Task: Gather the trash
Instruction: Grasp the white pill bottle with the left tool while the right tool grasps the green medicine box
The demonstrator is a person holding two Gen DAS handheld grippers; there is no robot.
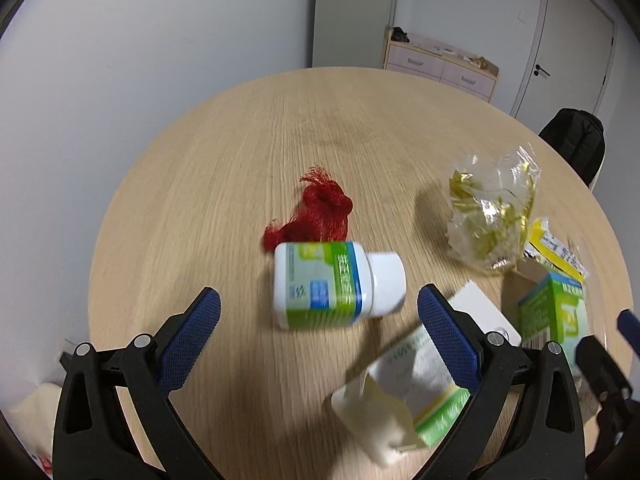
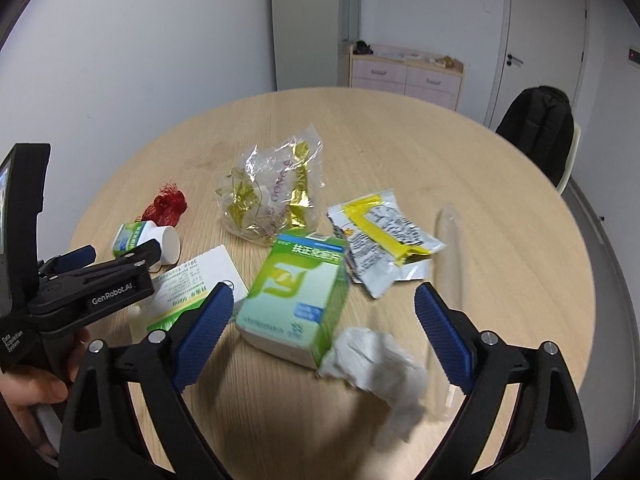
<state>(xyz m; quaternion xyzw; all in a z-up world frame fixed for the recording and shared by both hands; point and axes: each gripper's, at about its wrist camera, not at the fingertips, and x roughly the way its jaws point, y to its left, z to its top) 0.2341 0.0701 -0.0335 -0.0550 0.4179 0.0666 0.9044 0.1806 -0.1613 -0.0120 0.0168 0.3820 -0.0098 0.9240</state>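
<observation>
Pale walls, a pink chest of drawers (image 2: 404, 76) and a white door (image 2: 544, 36) stand behind a round wooden table (image 1: 240, 128) strewn with trash. Nearest the left gripper (image 1: 318, 312), whose blue-padded fingers (image 1: 192, 344) are spread wide with nothing between them, lies a white pill bottle (image 1: 328, 284) on its side, cap pointing right, just ahead of the gap between the jaws. It looks like hard, smooth plastic, probably light and likely to roll, so I would close across the labelled body rather than the cap. Touching its far side is a wad of red netting (image 1: 312, 216), soft and limp; it should pinch anywhere. A flattened carton (image 1: 416, 384) lies partly under the left gripper's right finger. The right gripper (image 2: 320, 332) is likewise released and grasping nothing, and hovers over a green and white box (image 2: 296, 300) lying flat, with a crumpled tissue (image 2: 380, 372) against its near corner. The box seems thin card, light and easy to crush, best taken across its narrow sides; the tissue is soft and should compress to almost nothing. Farther back sit a crinkled clear bag (image 2: 276, 192) with gold foil inside and a torn yellow and white wrapper (image 2: 384, 236), both slippery film that wants a firm pinch on a bunched fold. A clear tube-like piece (image 2: 448, 248) lies to the right; what it is I cannot tell.
</observation>
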